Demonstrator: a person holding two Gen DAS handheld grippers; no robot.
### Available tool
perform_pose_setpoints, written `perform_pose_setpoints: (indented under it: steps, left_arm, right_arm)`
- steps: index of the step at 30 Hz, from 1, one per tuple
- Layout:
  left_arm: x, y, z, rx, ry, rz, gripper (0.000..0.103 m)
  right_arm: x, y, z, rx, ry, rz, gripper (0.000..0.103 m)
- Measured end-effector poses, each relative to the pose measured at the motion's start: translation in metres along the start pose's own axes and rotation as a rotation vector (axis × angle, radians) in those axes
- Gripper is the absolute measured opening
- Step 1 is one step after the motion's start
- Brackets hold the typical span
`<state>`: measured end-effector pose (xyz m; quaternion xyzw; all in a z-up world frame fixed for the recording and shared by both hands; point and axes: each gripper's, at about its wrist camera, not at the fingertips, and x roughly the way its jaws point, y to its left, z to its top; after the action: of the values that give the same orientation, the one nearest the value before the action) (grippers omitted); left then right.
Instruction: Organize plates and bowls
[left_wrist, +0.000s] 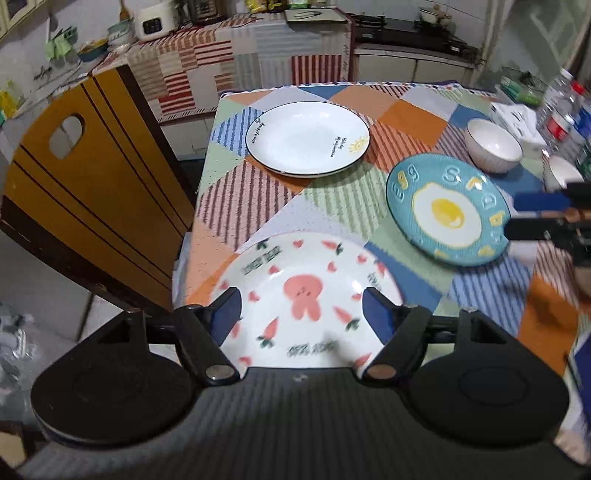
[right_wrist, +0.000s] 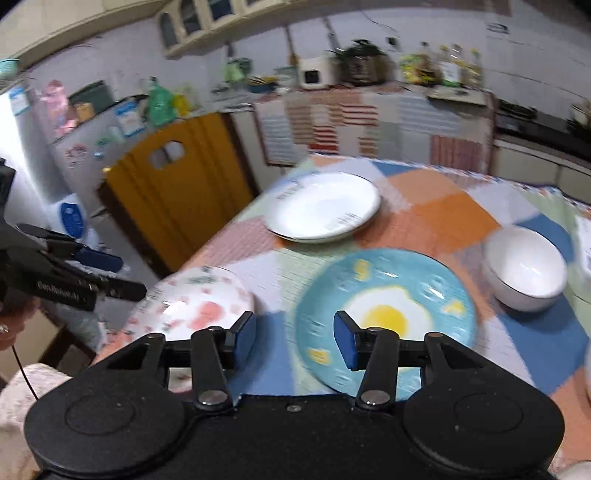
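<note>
My left gripper (left_wrist: 301, 314) hangs open over a white plate with a pink rabbit and carrots (left_wrist: 306, 291), its blue pads apart and clear of the plate. This plate lies at the table's near left corner (right_wrist: 192, 299). A blue plate with a fried egg (left_wrist: 447, 210) (right_wrist: 388, 314) lies to its right. My right gripper (right_wrist: 295, 341) is open just above the blue plate's near rim, with nothing gripped. A plain white plate (left_wrist: 308, 138) (right_wrist: 321, 206) sits further back. A white bowl (left_wrist: 493, 146) (right_wrist: 524, 269) stands at the right.
A patchwork cloth covers the table (left_wrist: 332, 206). A yellow wooden chair back (left_wrist: 92, 184) stands off the table's left edge. Water bottles (left_wrist: 561, 110) and a tissue pack (left_wrist: 517, 118) crowd the far right, beside a second white bowl (left_wrist: 561, 173). A cluttered counter runs behind.
</note>
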<state>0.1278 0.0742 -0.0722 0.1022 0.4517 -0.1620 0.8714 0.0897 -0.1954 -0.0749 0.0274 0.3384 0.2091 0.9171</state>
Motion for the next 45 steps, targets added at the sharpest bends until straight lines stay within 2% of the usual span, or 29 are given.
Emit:
perform_pose_setpoints:
  steps: [5,7,9,11,13,15,21,25,28,30,34,35,37,42,45]
  left_arm:
    - [-0.003,0.016,-0.025,0.051,-0.041,-0.013,0.075]
    - [0.002,0.021,-0.034,0.051,-0.056,0.031,0.075]
    - [0.011,0.026,-0.040,0.064,-0.041,0.078,0.075]
    - [0.023,0.033,-0.045,0.065,-0.019,0.068,0.075]
    - [0.034,0.039,-0.048,0.059,0.010,0.064,0.075]
    - [0.045,0.045,-0.052,0.047,0.029,0.051,0.075]
    - [0.069,0.054,-0.059,0.021,0.067,0.017,0.069]
    - [0.081,0.063,-0.062,-0.027,0.106,-0.004,0.054]
    - [0.088,0.071,-0.066,-0.065,0.131,-0.019,0.036]
    - [0.091,0.076,-0.068,-0.098,0.127,-0.053,0.035]
    - [0.095,0.081,-0.070,-0.167,0.133,-0.102,0.028]
    - [0.096,0.081,-0.071,-0.180,0.131,-0.109,0.028]
    - [0.096,0.081,-0.073,-0.197,0.123,-0.112,0.028]
    - [0.099,0.084,-0.075,-0.228,0.112,-0.130,0.029]
    - [0.099,0.082,-0.074,-0.243,0.114,-0.115,0.030]
  right_arm:
    - [0.013,0.036,-0.002,-0.098,0.001,0.061,0.058]
    - [0.021,0.046,-0.009,-0.126,-0.021,0.087,0.062]
    - [0.027,0.054,-0.018,-0.158,-0.087,0.109,0.062]
    - [0.034,0.062,-0.032,-0.249,-0.174,0.092,0.062]
    - [0.050,0.066,-0.035,-0.289,-0.108,0.092,0.062]
    - [0.063,0.062,-0.035,-0.248,-0.045,0.131,0.062]
    - [0.095,0.052,-0.038,-0.146,0.066,0.069,0.062]
    - [0.112,0.051,-0.042,-0.073,0.132,0.076,0.062]
    - [0.120,0.053,-0.049,-0.048,0.140,0.093,0.062]
    - [0.125,0.053,-0.053,-0.021,0.151,0.100,0.062]
    - [0.131,0.050,-0.057,0.015,0.147,0.080,0.055]
    - [0.131,0.051,-0.057,0.016,0.146,0.077,0.053]
    - [0.131,0.055,-0.058,-0.003,0.146,0.080,0.040]
    - [0.135,0.061,-0.057,-0.038,0.141,0.081,0.037]
    - [0.136,0.060,-0.055,-0.039,0.135,0.075,0.031]
